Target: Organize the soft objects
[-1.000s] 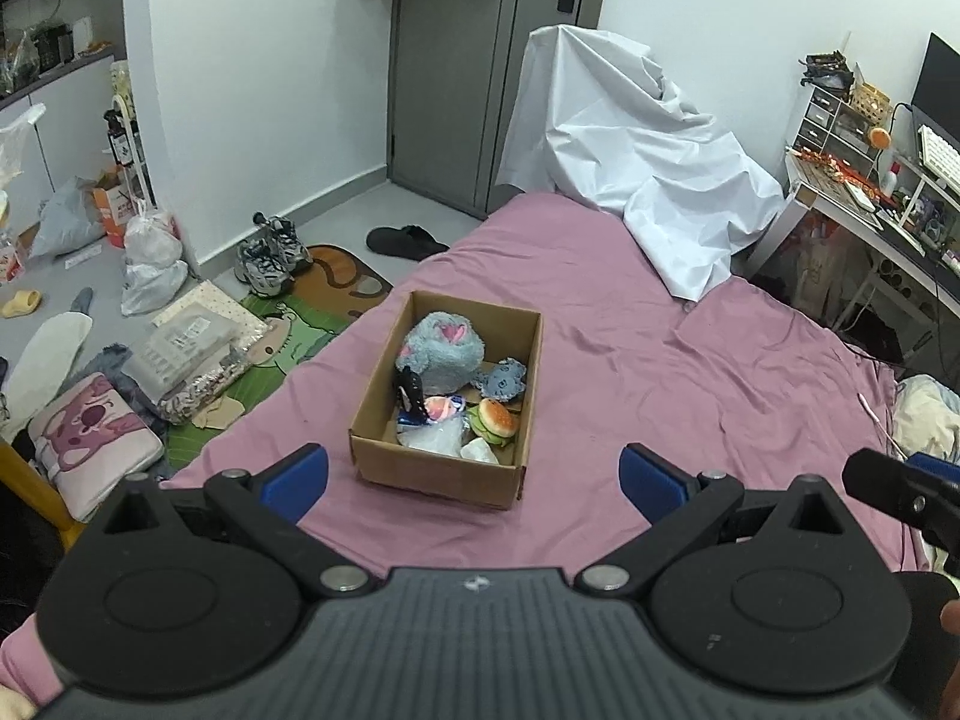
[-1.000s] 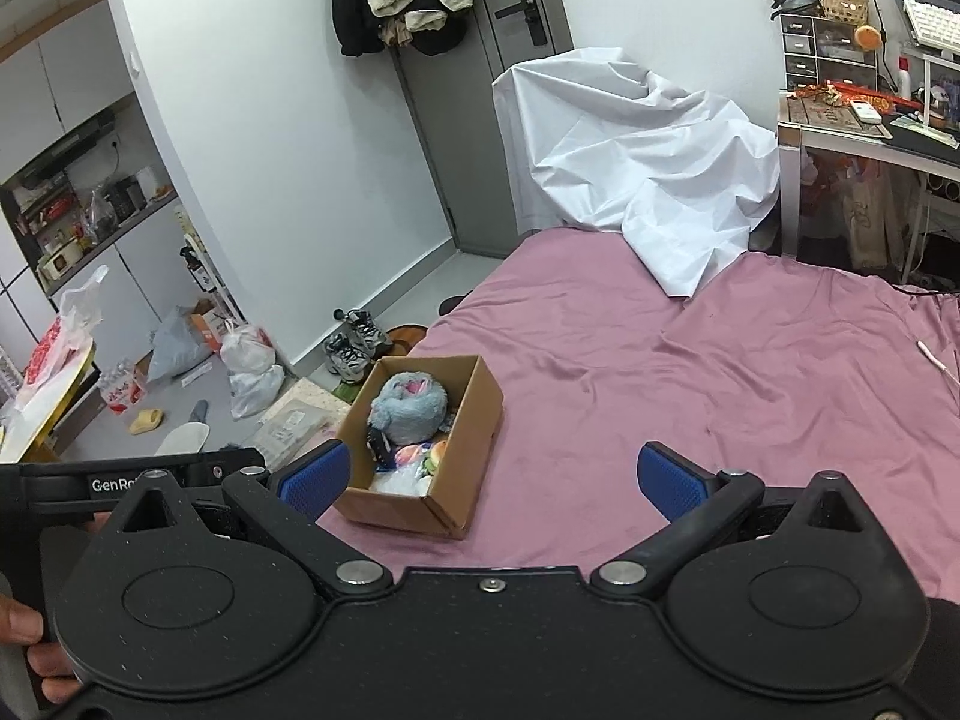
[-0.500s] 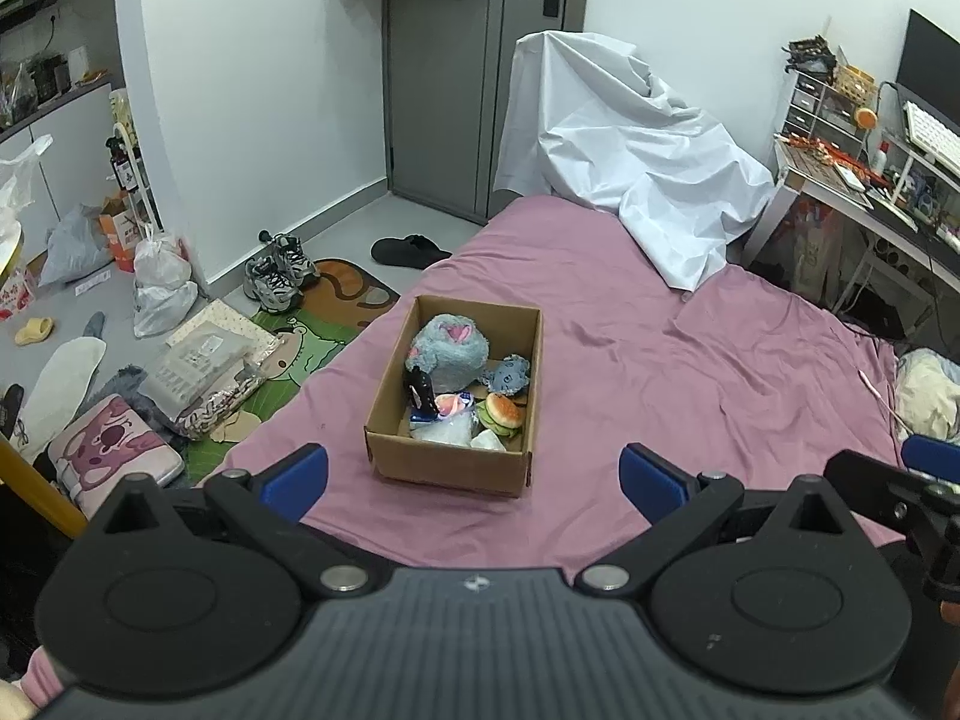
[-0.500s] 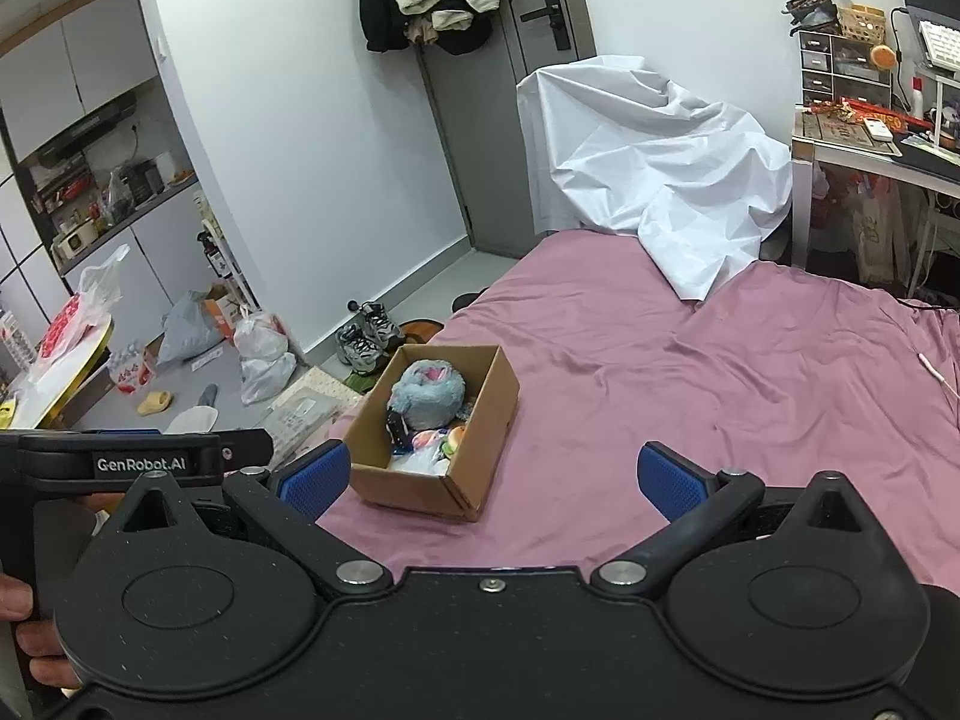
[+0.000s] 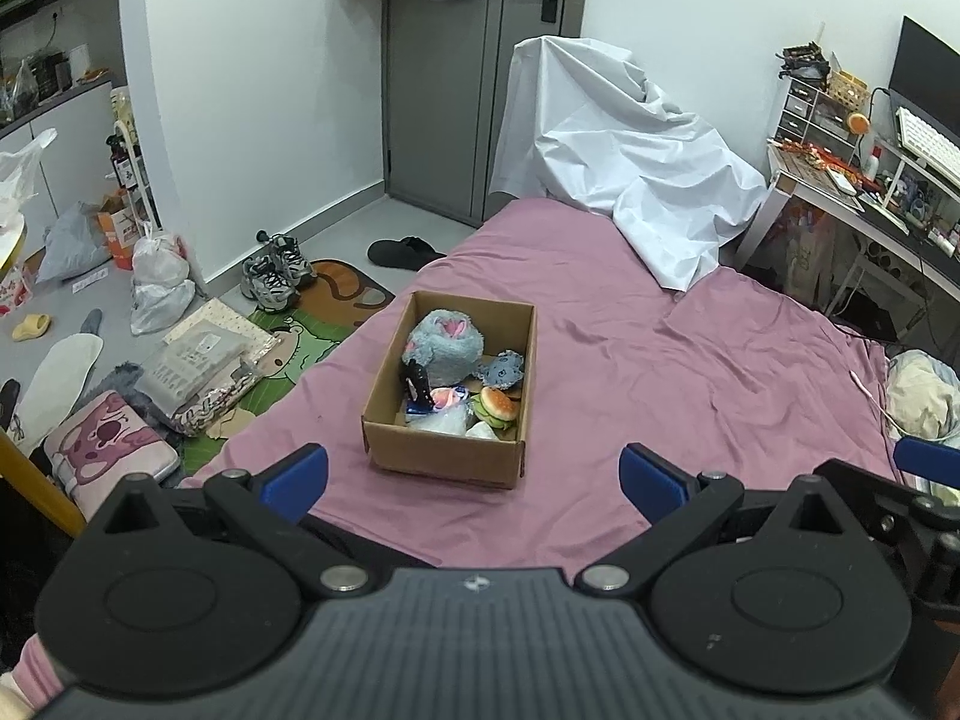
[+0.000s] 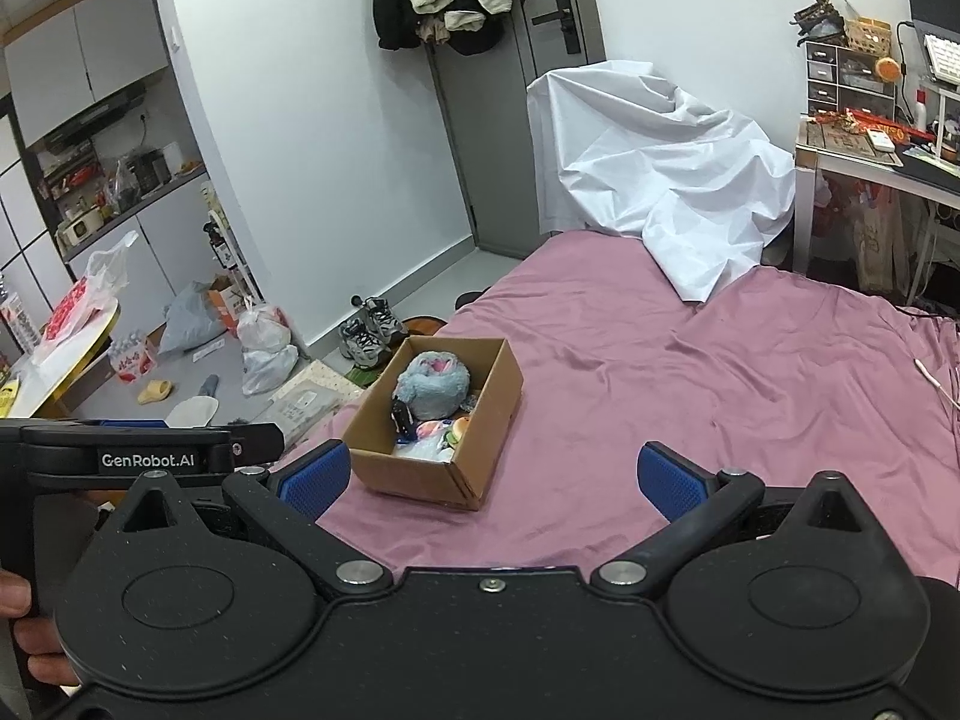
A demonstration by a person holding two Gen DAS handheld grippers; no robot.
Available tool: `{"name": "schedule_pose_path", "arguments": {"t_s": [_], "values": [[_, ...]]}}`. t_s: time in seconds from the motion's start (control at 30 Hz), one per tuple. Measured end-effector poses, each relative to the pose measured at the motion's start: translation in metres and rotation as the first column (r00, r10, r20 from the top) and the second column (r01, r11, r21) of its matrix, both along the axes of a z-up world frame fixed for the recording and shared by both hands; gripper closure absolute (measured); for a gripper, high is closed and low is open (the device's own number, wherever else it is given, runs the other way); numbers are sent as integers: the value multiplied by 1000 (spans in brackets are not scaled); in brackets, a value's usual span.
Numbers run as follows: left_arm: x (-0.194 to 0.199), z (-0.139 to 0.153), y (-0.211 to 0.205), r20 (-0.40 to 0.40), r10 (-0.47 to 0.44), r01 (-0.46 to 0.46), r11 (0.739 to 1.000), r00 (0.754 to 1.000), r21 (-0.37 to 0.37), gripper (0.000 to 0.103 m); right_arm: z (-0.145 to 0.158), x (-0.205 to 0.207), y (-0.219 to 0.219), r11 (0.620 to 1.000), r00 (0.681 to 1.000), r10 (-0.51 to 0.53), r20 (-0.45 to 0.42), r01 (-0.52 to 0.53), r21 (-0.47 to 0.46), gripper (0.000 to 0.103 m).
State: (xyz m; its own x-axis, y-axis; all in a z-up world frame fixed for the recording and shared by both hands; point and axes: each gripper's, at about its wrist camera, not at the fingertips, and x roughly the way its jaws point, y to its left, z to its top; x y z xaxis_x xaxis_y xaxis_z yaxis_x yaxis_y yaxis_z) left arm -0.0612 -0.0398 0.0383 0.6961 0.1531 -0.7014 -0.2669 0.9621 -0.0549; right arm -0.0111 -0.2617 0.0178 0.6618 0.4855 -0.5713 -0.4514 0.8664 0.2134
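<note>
Bedroom with a bed under a mauve bedsheet filling the centre and right of both views; grey floor at left.

Nearest, lower frame: left gripper, both blue-padded fingers spread wide, nothing between them, held above the near edge of the sheet. Right gripper, likewise spread wide and holding nothing. The left gripper's handle, lettered GenRobot.AI, shows at the left edge of the right wrist view, with a hand on it at the lower left corner.

Centre: cardboard box, open-topped, resting on the sheet just beyond the fingertips, near the bed's left side. Contents: blue-grey furry plush with a pink patch, at the far end; small blue-grey plush right of it; black-and-white toy upright against the left wall; hamburger plush near the right wall; pink-and-blue soft item between the last two; clear plastic and white pieces at the near end, too small to name.

Left of bed, on floor: cartoon-print cushion, green cartoon mat, packaged goods, grey sneakers, tied plastic bags, black slipper.

Far: white sheet draped over something at the bed's far end; grey door with dark clothes hung at its top; cluttered desk, upper right.
</note>
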Motion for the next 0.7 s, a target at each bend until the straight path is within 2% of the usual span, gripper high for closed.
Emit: {"name": "schedule_pose_path", "arguments": {"t_s": [0.6,0.7], "values": [[-11,1,2,11,-3,3,1000,1000,7,1,0,-9,-2,1000,1000,-7,-12,8,20,0],[-12,1,3,15,-8,8,1000,1000,1,1,1,-7,3,1000,1000,-4,-18,4,-3,0]]}}
